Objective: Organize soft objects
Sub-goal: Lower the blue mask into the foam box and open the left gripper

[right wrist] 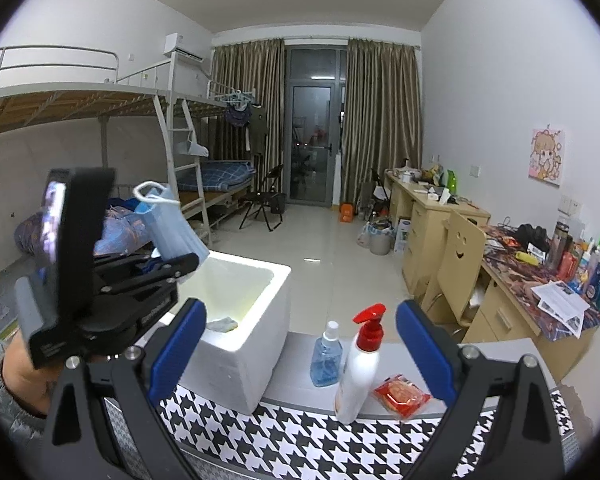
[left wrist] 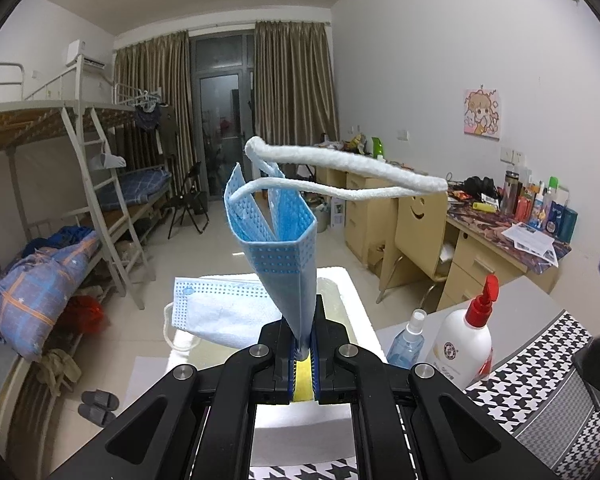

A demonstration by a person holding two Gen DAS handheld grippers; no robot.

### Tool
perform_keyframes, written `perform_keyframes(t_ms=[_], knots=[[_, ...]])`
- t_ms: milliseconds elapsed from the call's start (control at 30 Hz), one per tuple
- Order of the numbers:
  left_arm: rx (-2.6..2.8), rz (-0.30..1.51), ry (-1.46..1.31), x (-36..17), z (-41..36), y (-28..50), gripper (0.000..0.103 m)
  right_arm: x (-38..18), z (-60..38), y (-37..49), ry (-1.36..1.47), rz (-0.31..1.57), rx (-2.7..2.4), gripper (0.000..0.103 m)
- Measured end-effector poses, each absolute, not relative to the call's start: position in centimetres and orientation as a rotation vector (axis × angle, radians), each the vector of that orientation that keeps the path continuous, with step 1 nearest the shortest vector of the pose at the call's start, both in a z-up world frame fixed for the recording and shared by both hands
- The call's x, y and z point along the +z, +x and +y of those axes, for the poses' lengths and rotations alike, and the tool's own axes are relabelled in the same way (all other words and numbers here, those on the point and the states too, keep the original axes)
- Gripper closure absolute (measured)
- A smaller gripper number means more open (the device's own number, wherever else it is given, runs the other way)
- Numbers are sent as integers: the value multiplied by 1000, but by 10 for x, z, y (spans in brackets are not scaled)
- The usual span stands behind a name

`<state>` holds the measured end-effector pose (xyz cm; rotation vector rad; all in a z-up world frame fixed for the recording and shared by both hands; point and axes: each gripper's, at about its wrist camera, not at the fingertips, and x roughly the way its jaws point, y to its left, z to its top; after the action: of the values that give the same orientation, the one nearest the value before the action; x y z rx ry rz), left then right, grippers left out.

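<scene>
while left tool [left wrist: 305, 354] grips mask [left wrist: 278, 240], bottles [right wrist: 358, 364] flank box [right wrist: 256, 344]

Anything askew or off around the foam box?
One thing: a second face mask is draped over the foam box rim, half hanging outside. The left gripper is shut on another folded mask above it.

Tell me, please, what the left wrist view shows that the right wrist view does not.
Only the left wrist view shows a second mask lying flat over the foam box, and the left gripper shut on the folded mask. Only the right wrist view shows the red packet and the open right gripper. Both show the held mask, box, spray bottle and pump bottle.
</scene>
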<state>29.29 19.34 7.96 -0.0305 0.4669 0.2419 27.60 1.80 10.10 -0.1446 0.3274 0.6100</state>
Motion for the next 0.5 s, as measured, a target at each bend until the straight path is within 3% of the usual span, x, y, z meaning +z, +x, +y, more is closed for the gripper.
perform_keyframes(t_ms=[500], knots=[[224, 540, -49, 61, 199, 324, 95, 93, -8, 276, -96, 358, 568, 5]])
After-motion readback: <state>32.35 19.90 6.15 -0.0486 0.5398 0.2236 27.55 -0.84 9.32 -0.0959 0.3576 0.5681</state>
